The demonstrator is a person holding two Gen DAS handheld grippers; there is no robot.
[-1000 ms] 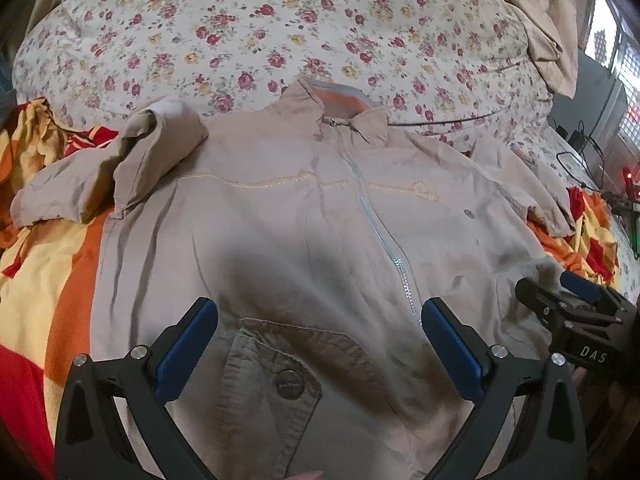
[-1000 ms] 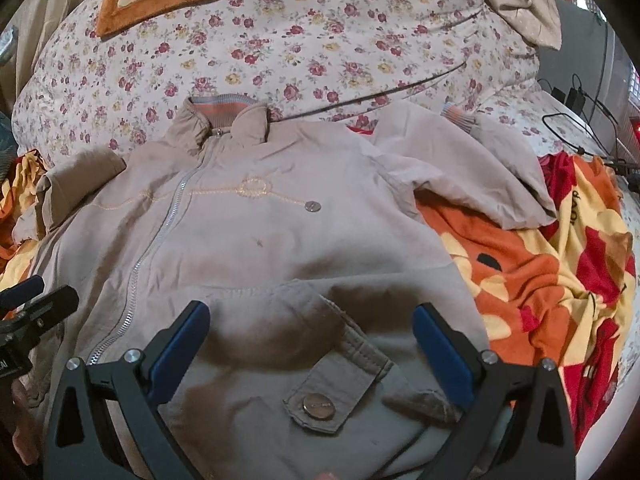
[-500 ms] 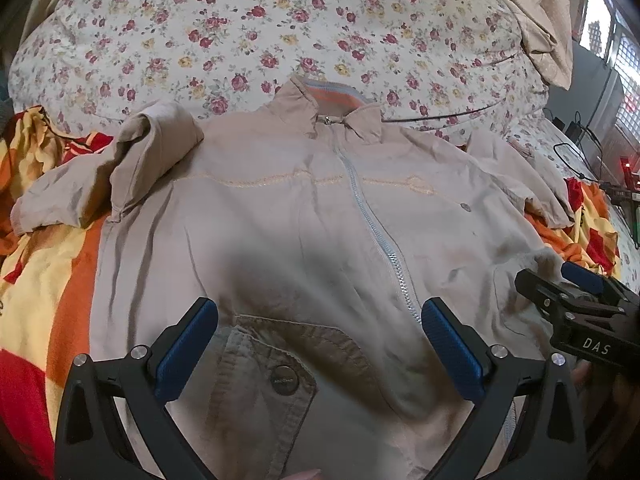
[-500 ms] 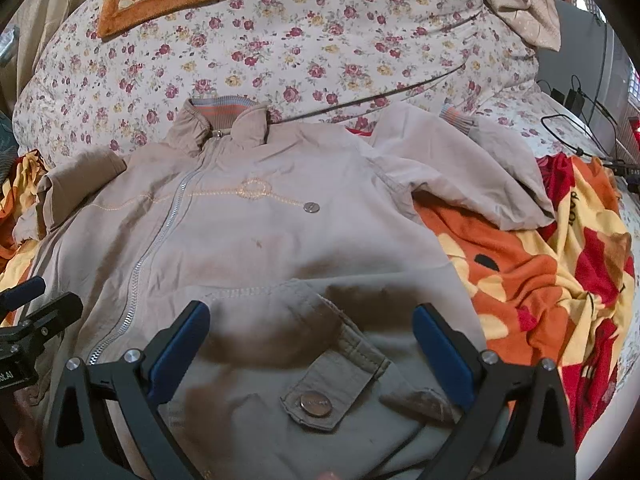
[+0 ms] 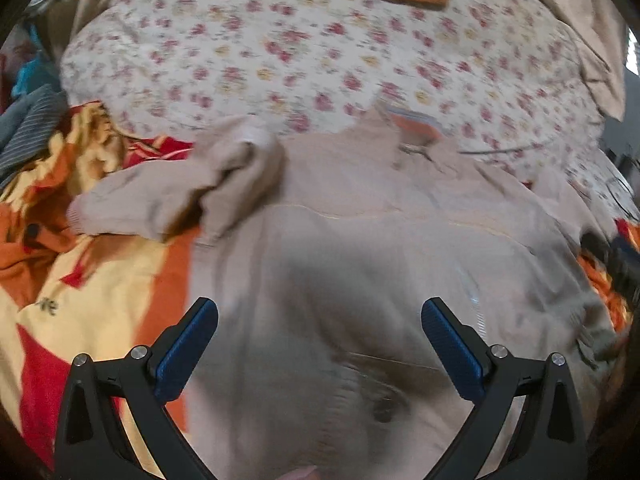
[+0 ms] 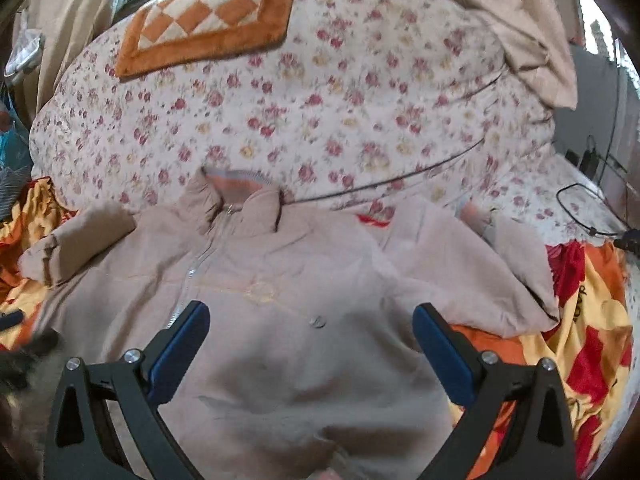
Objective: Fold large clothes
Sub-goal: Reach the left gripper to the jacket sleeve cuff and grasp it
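Observation:
A large beige zip-up jacket (image 5: 360,248) lies face up on the bed, collar at the far side; it also shows in the right wrist view (image 6: 280,300). Its left sleeve (image 5: 180,192) is bunched up on the colourful blanket. Its right sleeve (image 6: 460,268) is spread out to the right. My left gripper (image 5: 320,344) is open and empty above the jacket's lower left front. My right gripper (image 6: 312,348) is open and empty above the jacket's right front. Both views are blurred.
A red, orange and yellow blanket (image 5: 80,280) lies under the jacket and shows at the right too (image 6: 580,320). A floral quilt (image 6: 320,100) with an orange checked mat (image 6: 208,20) lies beyond. Cables (image 6: 580,208) lie at the far right.
Both grippers have moved forward and tilted up along the jacket; the lower pockets have slid towards the bottom of the views. Both stay open. The jacket has not moved.

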